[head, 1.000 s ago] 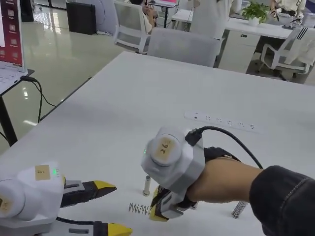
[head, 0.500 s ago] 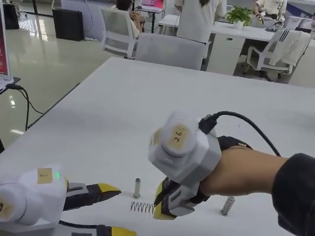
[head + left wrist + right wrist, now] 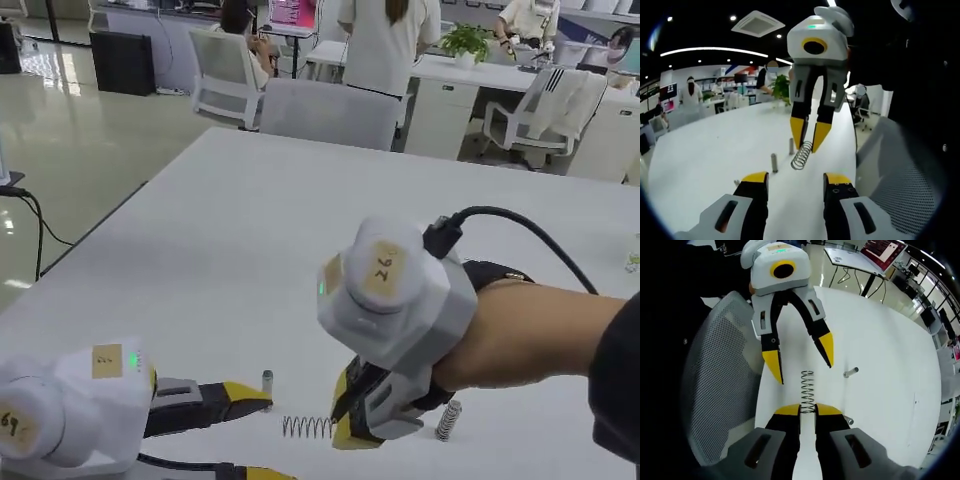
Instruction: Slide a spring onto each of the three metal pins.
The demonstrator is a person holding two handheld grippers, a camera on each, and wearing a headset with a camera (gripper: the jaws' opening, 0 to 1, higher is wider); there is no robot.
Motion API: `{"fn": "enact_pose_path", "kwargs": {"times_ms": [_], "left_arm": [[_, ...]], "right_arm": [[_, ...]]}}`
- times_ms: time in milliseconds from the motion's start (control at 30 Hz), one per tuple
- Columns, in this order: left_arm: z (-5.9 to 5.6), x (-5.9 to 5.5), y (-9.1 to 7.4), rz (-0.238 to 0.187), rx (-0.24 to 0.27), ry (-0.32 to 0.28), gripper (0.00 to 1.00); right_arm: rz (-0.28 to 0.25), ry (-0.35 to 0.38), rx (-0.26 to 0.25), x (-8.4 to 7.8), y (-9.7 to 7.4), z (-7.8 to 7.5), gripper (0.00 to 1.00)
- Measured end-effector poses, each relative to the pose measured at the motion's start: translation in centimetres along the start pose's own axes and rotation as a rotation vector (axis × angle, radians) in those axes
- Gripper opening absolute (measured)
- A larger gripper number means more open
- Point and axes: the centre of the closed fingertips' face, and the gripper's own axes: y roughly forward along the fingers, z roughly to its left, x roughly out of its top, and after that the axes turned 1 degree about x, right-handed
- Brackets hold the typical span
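- Between the almost shut jaws of the right gripper (image 3: 350, 437) sits one end of the spring (image 3: 307, 427), pointing at the left gripper (image 3: 258, 432).
- That gripper, wide open and empty, has come closer: the bare pin (image 3: 267, 378) now stands just ahead of its jaw tip.
- Behind the right gripper another pin (image 3: 447, 420) already wears its spring; the bare pin looks next.

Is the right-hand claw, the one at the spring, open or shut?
Shut: the right gripper pinches one end of the spring between its yellow tips.
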Motion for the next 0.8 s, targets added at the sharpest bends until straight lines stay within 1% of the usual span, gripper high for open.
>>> {"fn": "enact_pose_path", "kwargs": {"times_ms": [133,433,800], "left_arm": [[-0.7,0.9,0.5,-0.013,-0.034,0.009,0.33],[-2.2,2.2,1.8,-0.026,-0.102,0.046,0.24],[-2.7,2.1,2.0,-0.023,-0.128,0.053,0.15]], "right_arm": [[0.014,-0.005,0.004,-0.6,-0.4,0.3,0.07],[0.042,-0.02,0.005,-1.4,-0.9,0.7,0.07],[0.052,-0.042,0.006,-1.5,-1.0,0.9,0.07]]}}
